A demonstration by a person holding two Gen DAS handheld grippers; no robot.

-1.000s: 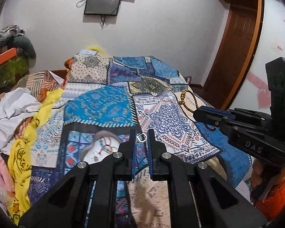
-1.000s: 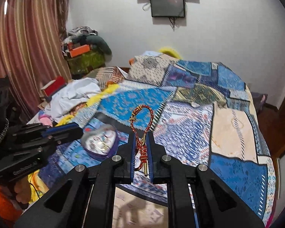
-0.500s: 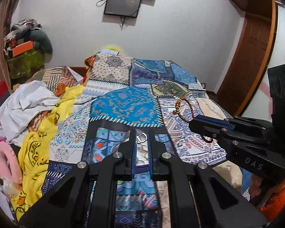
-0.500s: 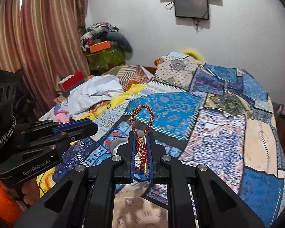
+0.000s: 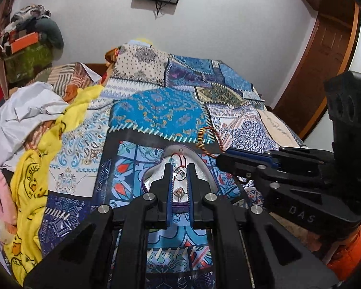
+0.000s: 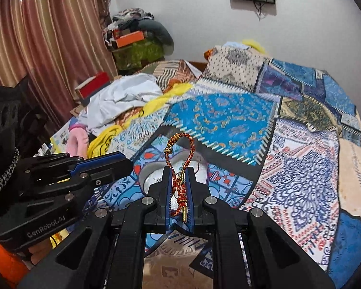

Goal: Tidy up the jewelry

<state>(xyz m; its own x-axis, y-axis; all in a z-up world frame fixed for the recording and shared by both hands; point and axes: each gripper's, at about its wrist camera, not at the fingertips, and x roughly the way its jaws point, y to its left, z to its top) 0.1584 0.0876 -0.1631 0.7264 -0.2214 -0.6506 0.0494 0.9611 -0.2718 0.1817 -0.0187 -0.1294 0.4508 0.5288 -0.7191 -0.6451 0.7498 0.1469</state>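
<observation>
Left gripper (image 5: 179,168) pinches a small ring (image 5: 179,175) above the bowl (image 5: 199,162); the bowl's contents are partly hidden by its fingers. Right gripper (image 6: 179,171) clamps a red-gold bracelet (image 6: 179,168), loop upright over the bowl.

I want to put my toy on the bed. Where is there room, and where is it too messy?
The far and right side of the patchwork quilt looks bare. The near middle is busy: both grippers meet over the white jewelry dish, the right gripper pinching a red cord bracelet. The bed's left edge is crowded with white cloth and a yellow shirt.
</observation>
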